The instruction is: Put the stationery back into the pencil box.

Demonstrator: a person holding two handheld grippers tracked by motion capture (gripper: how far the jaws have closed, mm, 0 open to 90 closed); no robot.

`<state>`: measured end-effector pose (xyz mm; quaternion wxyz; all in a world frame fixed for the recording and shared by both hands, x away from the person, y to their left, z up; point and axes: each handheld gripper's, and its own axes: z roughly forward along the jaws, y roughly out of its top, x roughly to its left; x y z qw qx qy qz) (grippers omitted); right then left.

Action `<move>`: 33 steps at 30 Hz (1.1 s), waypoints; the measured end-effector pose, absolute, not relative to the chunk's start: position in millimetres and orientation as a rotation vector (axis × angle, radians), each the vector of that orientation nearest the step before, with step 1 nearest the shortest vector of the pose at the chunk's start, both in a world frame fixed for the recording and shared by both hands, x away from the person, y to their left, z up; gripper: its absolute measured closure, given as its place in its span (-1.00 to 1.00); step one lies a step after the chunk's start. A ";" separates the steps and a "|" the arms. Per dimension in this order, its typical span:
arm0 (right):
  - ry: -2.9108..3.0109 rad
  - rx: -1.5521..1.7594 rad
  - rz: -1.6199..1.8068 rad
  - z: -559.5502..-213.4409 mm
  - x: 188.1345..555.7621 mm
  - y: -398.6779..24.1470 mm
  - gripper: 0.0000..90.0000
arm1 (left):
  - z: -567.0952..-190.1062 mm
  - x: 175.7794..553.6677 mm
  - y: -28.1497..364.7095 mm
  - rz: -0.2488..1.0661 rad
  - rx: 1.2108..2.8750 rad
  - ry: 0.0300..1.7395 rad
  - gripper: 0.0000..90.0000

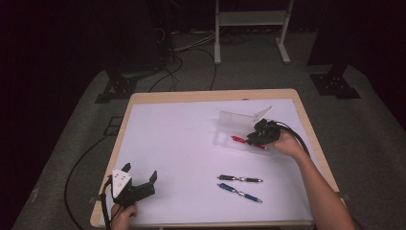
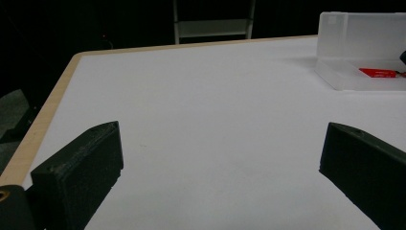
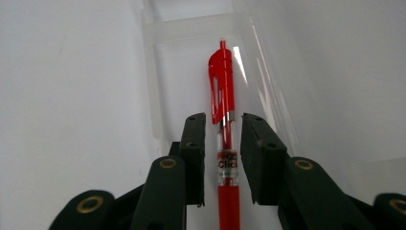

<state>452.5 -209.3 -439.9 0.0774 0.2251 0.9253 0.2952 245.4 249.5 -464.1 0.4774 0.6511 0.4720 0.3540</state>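
Note:
A red click pen [image 3: 222, 86] lies lengthwise in a clear plastic box [image 3: 153, 96], which sits right of the table's centre [image 1: 225, 139]. My right gripper [image 3: 223, 117] reaches down into the box. Its jaws stand on either side of the pen's clear barrel, with a narrow gap at each pad, so it is open. From above, the right gripper [image 1: 251, 139] covers the middle of the red pen [image 1: 239, 140]. My left gripper [image 1: 140, 171] rests near the front left corner, and its jaws [image 2: 222, 139] are wide open over bare white sheet.
A black pen [image 1: 240, 179] and a blue pen [image 1: 239, 192] lie side by side on the white sheet [image 1: 182, 143], in front of the box. The box's clear lid [image 1: 234, 119] stands up at its far side. A wooden table edge [image 1: 119, 129] borders the sheet.

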 end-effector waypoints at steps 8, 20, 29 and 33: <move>2.735 0.669 0.988 -423.9 435.5 -219.9 0.35 | -464.1 245.2 248.8 0.868 1.594 1.155 -0.99; 2.755 0.586 1.072 -413.5 403.5 -216.3 0.06 | -464.2 245.5 249.3 0.866 1.592 1.158 -0.99; 2.767 0.505 1.113 -412.8 382.6 -209.4 -0.01 | -464.1 245.4 250.0 0.863 1.591 1.161 -0.99; 2.762 0.479 1.127 -412.8 376.1 -207.5 -0.01 | -464.1 245.5 249.9 0.862 1.588 1.162 -0.99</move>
